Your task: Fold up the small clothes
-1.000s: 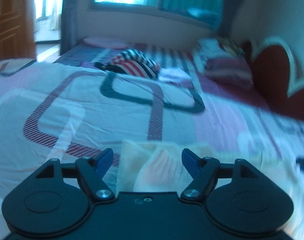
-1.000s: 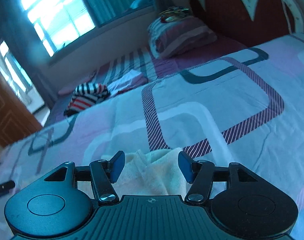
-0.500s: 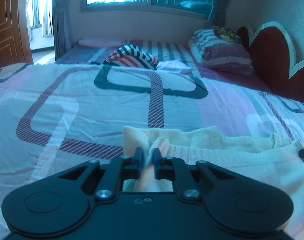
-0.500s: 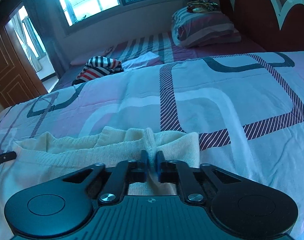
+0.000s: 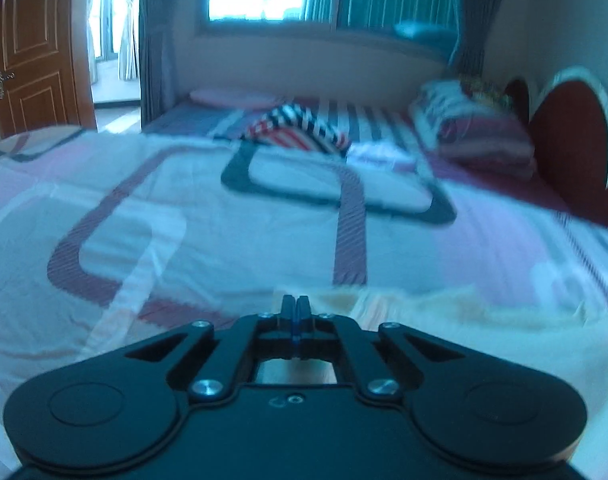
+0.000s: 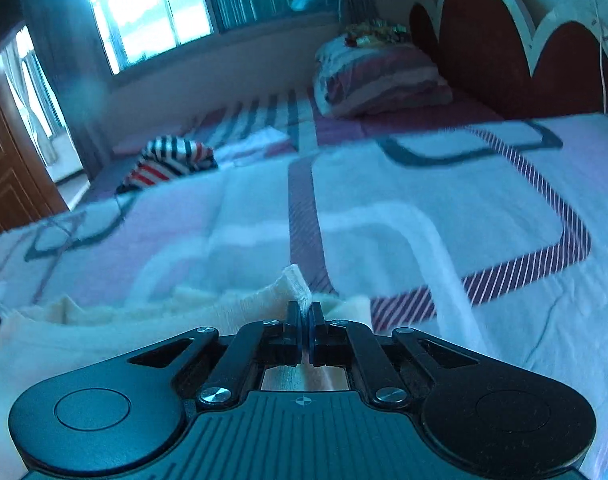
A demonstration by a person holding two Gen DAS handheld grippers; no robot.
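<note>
Since both jaws were open 1 s ago, L hand-held gripper [image 5: 297, 303] & R hand-held gripper [image 6: 304, 309] had clamped the cream garment [image 6: 116, 320] edge on the bed [image 6: 383, 208]; ready to lift/fold.

Nothing readable here

Checked both wrist views – no words, brands or numbers anywhere. Closest thing is a tiny moulded crosshair-style mark on the right gripper's [image 6: 306, 322] ribbed body, and a small embossed squiggle on the left gripper's [image 5: 296, 316] housing – too small to make out as letters.
</note>
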